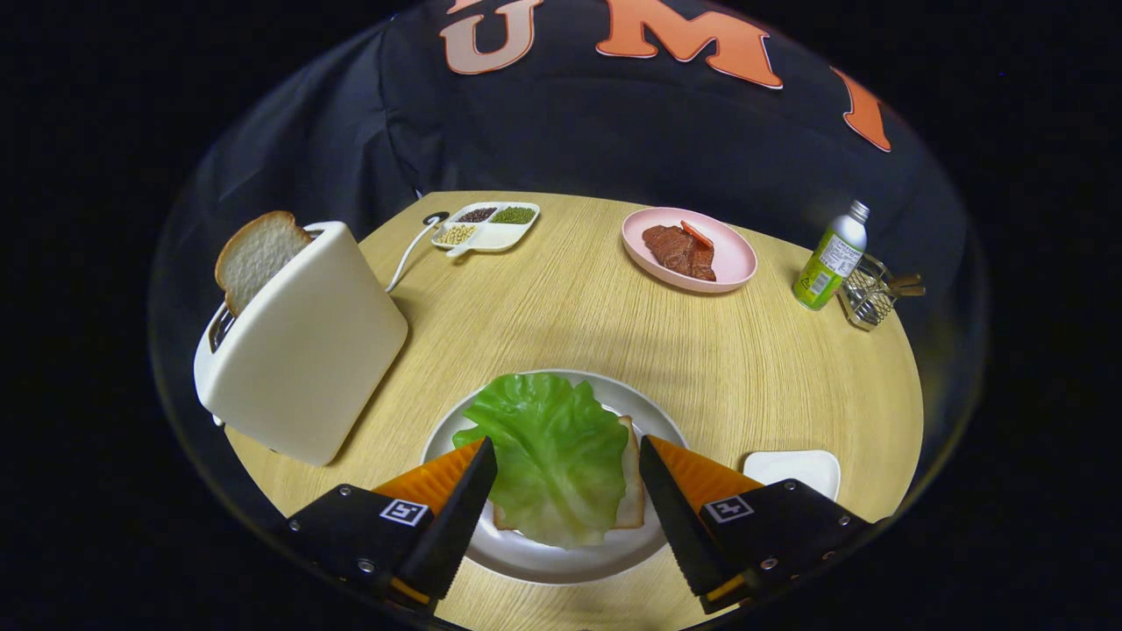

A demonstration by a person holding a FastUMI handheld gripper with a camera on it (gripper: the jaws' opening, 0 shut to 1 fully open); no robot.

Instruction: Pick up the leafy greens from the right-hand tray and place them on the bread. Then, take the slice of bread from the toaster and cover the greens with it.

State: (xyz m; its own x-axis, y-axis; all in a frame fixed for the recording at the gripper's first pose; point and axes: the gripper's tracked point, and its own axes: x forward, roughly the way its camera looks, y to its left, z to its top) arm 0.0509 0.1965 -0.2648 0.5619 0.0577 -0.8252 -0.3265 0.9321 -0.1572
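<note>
One slice of bread (256, 256) stands in the toaster (302, 350), light and crumbly; I'd pinch its exposed top edge. My claw (568, 456) hangs apart, empty, over the lettuce (548, 451) lying on the plate's (561, 561) bread.

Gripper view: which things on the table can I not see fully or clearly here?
- Bread on the plate: the leafy greens cover most of it.
- Slice in the toaster: its lower part is down in the slot.
- White tray: the open gripper hides its near side.
- Bottle label: too small to read.
- Wire holder: contents too small to tell.
- Divided dish: fillings too small to identify.
</note>
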